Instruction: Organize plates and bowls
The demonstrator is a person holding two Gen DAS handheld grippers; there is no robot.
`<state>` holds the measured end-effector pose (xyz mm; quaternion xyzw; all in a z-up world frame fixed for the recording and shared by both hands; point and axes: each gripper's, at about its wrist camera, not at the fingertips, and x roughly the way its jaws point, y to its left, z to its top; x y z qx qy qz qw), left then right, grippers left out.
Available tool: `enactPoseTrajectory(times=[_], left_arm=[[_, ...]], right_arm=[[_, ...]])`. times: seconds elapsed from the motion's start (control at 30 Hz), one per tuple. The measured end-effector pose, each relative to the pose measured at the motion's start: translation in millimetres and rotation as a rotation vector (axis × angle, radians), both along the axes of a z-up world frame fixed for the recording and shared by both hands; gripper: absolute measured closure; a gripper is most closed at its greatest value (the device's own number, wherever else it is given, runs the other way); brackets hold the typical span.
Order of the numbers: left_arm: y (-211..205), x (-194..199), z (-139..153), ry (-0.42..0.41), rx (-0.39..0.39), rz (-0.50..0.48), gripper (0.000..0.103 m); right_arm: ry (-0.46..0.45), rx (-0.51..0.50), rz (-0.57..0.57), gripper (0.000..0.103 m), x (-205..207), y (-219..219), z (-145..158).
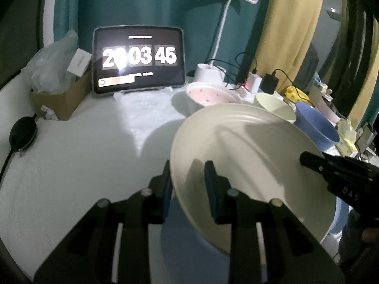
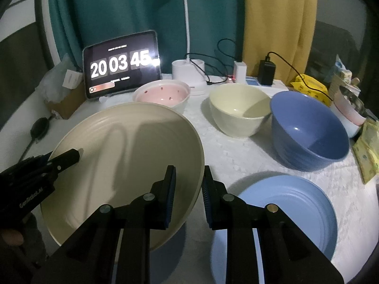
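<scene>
A cream plate is held tilted above the white table by both grippers. My left gripper straddles its left rim, one finger under and one over. My right gripper straddles its right rim the same way. The left gripper also shows in the right wrist view, and the right gripper in the left wrist view. A light blue plate lies flat under my right gripper. A blue bowl, a cream bowl and a pink bowl stand behind.
A tablet clock and a white desk lamp stand at the back. Chargers and cables lie beside them. A cardboard box and a black pouch sit at the left. Yellow packets lie at the right edge.
</scene>
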<state>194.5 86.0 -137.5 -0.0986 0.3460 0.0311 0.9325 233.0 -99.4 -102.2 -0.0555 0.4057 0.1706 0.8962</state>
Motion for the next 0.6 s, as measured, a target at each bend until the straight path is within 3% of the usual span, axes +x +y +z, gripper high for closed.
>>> enactPoseTrajectory(times=[0.6], left_arm=[[-55,-8,5,0.016,0.037,-0.078,0.076]], right_arm=[[0.004,0.033,-0.073,0.080,-20,-56,-1]])
